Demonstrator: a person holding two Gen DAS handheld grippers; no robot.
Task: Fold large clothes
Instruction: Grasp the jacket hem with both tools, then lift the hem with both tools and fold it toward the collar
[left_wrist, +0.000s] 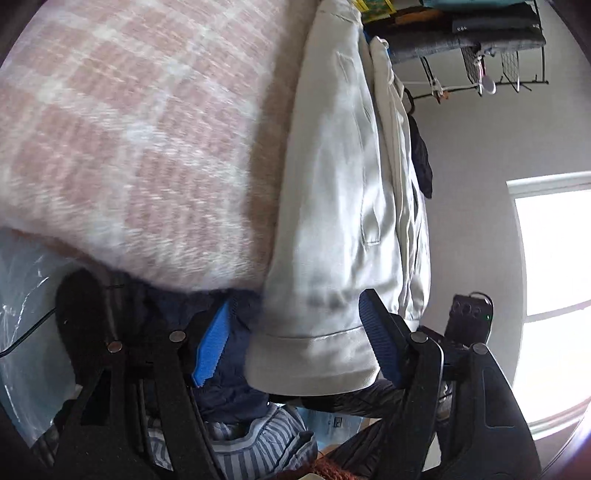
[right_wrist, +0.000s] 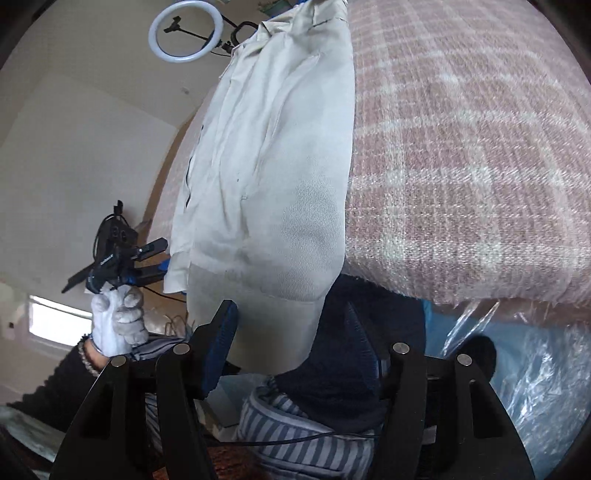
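One cream jacket (left_wrist: 332, 206) lies on the pink checked blanket (left_wrist: 129, 129), its hem between my released left gripper (left_wrist: 295, 339); my right gripper (right_wrist: 295, 343) gapes too. Only the right view shows one ring light (right_wrist: 186, 35), one gloved hand (right_wrist: 118, 325).

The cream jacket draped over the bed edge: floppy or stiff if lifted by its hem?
The cream jacket is probably floppy: it drapes in soft folds over the checked blanket. Likely fairly heavy, given its thick banded hem. Its woven cloth looks unlikely to slip.

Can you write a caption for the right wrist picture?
Open right gripper beside the cream cotton jacket's hem on a pink checked woollen blanket.
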